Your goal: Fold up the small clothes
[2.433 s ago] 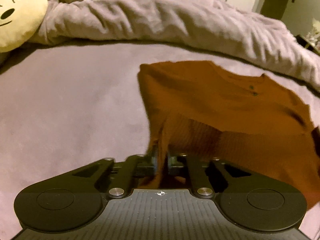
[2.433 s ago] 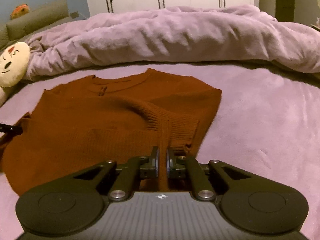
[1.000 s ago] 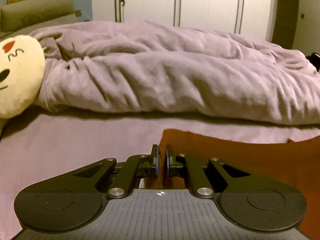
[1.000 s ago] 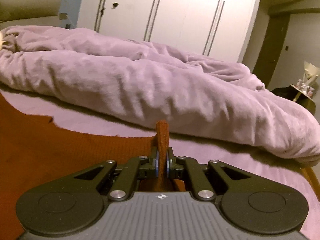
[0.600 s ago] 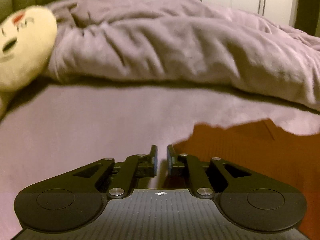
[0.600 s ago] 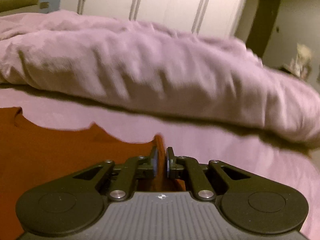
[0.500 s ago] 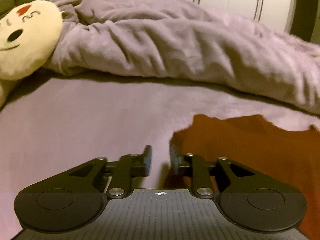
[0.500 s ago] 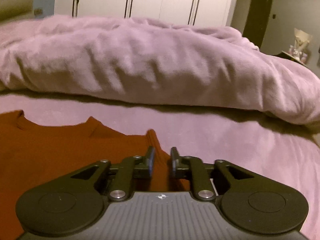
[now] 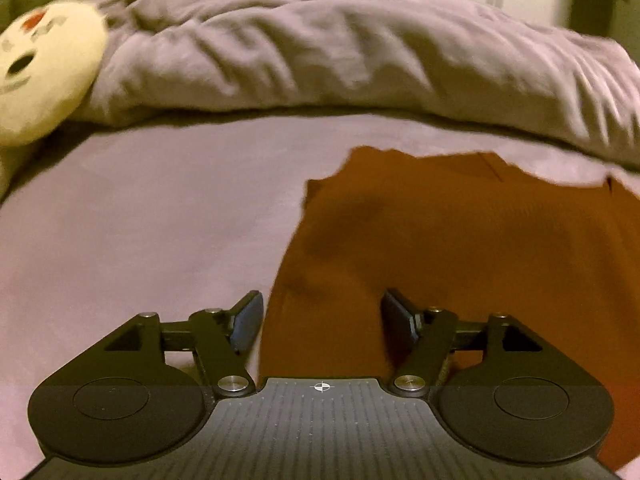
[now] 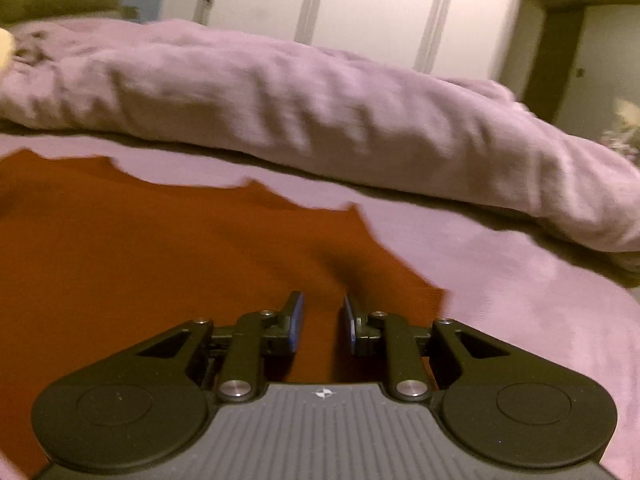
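Starting at the left, the left gripper point(image 9: 322, 316) has just been opening and now stands spread wide, with the left edge of the rust-brown knitted sweater point(image 9: 460, 240) lying slack in the gap, touched by neither pad. A second ago that gripper was pinched on the edge it had carried over, so the fabric has been let go and the fold laid down. The right gripper point(image 10: 322, 320) has parted too, though far less: its blue-faced pads stand a little apart with the sweater's right edge under them, no longer clamped on the raised tuft it held earlier. Together that suggests this fold is finished and both hands are free for the next one. The sweater rests flat on the mauve fleece bed cover point(image 9: 160, 220), in front of the rumpled mauve duvet point(image 9: 340, 52), with a round cream plush cushion point(image 9: 44, 80) well off to its left. Its far edge looks jagged and uneven, its surface smooth save for a shallow dark dip near each gripper.
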`<action>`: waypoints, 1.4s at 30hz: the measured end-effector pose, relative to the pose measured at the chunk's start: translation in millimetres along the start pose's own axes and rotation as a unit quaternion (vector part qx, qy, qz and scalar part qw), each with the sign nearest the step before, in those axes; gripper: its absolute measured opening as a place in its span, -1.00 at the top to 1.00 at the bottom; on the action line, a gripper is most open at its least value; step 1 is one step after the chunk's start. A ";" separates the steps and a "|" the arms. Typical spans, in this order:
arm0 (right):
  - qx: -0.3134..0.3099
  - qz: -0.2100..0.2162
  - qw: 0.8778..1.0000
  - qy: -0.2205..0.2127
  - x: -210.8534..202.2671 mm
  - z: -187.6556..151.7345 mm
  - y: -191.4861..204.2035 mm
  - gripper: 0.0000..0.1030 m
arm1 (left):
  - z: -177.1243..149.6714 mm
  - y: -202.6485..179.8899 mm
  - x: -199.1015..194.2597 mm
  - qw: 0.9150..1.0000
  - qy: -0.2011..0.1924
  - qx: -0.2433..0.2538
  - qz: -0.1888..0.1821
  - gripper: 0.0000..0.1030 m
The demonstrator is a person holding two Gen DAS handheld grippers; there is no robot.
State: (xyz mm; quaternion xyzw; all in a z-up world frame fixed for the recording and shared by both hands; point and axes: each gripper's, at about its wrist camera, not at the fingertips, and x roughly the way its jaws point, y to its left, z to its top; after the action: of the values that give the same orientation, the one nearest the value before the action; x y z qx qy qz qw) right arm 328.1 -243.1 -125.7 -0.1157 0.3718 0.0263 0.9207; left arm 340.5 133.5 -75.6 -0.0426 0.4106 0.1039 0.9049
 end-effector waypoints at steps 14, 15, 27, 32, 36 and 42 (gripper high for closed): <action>0.022 0.074 0.997 -0.021 -54.3 4.8 44.8 0.48 | 2.8 -57.4 -28.7 0.999 -0.027 0.033 -0.022 -0.58; 0.027 0.076 0.997 -0.020 -50.2 9.6 49.1 0.48 | 3.7 -61.0 -22.5 0.999 -0.025 0.032 -0.022 -0.60; 0.011 0.069 0.997 -0.013 19.5 25.2 81.3 0.01 | 10.8 -69.6 38.3 0.999 -0.032 0.016 0.015 -1.00; 0.034 0.088 0.995 -0.023 24.7 19.5 71.7 -0.10 | 7.6 -70.7 42.5 0.998 -0.051 0.022 0.014 -1.00; 0.038 0.091 0.995 -0.025 24.7 19.2 70.3 -0.11 | 5.9 -70.3 41.7 0.998 -0.051 0.026 0.013 -1.00; 0.033 0.081 0.996 -0.015 13.8 24.2 69.6 -0.22 | 4.0 -62.0 25.6 0.999 -0.020 0.046 0.019 -1.00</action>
State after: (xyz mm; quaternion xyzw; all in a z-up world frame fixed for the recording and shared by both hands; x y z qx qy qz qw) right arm 345.1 -170.4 -131.8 -0.0543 0.3667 0.0901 0.9244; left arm 373.7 77.6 -92.7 0.0090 0.3975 0.1027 0.9118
